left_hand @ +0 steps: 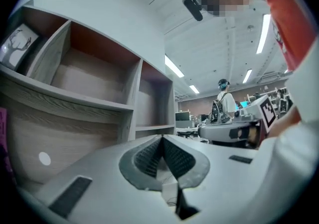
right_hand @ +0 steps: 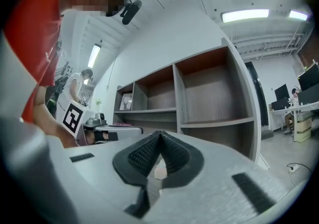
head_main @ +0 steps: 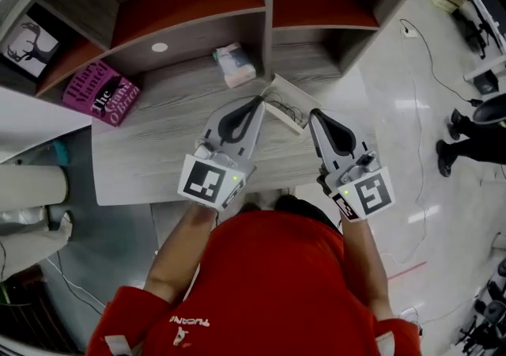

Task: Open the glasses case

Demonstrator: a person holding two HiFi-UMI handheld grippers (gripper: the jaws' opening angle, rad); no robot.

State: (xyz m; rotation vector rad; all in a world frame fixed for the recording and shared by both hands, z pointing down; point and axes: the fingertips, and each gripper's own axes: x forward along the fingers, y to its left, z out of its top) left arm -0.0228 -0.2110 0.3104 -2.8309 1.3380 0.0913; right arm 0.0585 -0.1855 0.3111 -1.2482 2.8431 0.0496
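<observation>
Left gripper (head_main: 260, 101) and right gripper (head_main: 315, 115): ribbed dark pads (left_hand: 148, 157) pressed together, nothing clamped. White rectangular glasses case (head_main: 286, 103) lies on grey wood-grain desk (head_main: 158, 157) between the two jaw tips, its long axis running from one tip toward the other. Magenta paperback book (head_main: 101, 93), left of the left jaws, reads "Hilary Mantel".

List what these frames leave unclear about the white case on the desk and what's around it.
White case: head view, partly covered by the left gripper and right gripper; contents too small to tell.
Desk: in both gripper views each gripper's own body hides nearly all of it.
Small white pack: head view, too small to identify.
</observation>
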